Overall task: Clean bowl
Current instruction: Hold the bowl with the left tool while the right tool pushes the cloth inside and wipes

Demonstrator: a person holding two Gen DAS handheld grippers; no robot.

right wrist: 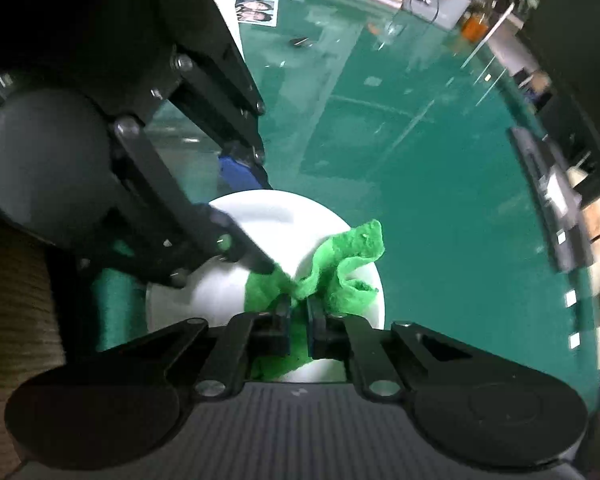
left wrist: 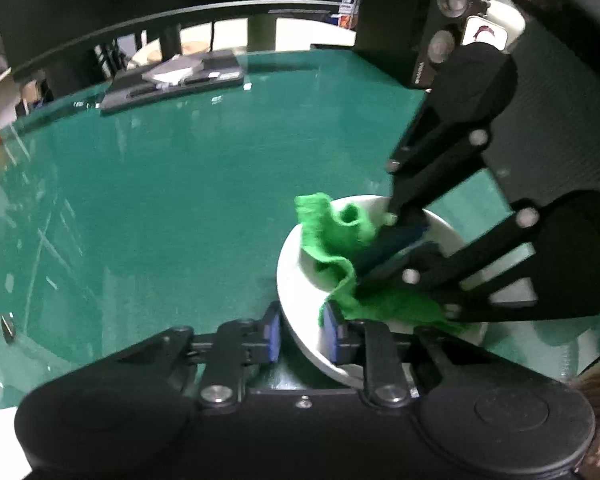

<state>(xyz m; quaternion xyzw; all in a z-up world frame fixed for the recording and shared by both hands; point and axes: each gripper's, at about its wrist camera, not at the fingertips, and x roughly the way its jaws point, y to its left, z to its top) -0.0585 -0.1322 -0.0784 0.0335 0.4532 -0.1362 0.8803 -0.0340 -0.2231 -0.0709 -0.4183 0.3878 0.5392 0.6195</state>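
The left gripper [left wrist: 302,338] clamps the near rim of the white bowl [left wrist: 296,300] on the green table [left wrist: 180,200]. The right gripper [right wrist: 299,320] pinches the green cloth [right wrist: 340,264] inside it.

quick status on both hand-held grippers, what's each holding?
Left hand-held gripper: closed on the rim of the white ceramic bowl.
Right hand-held gripper: closed on the crumpled green cloth inside it.
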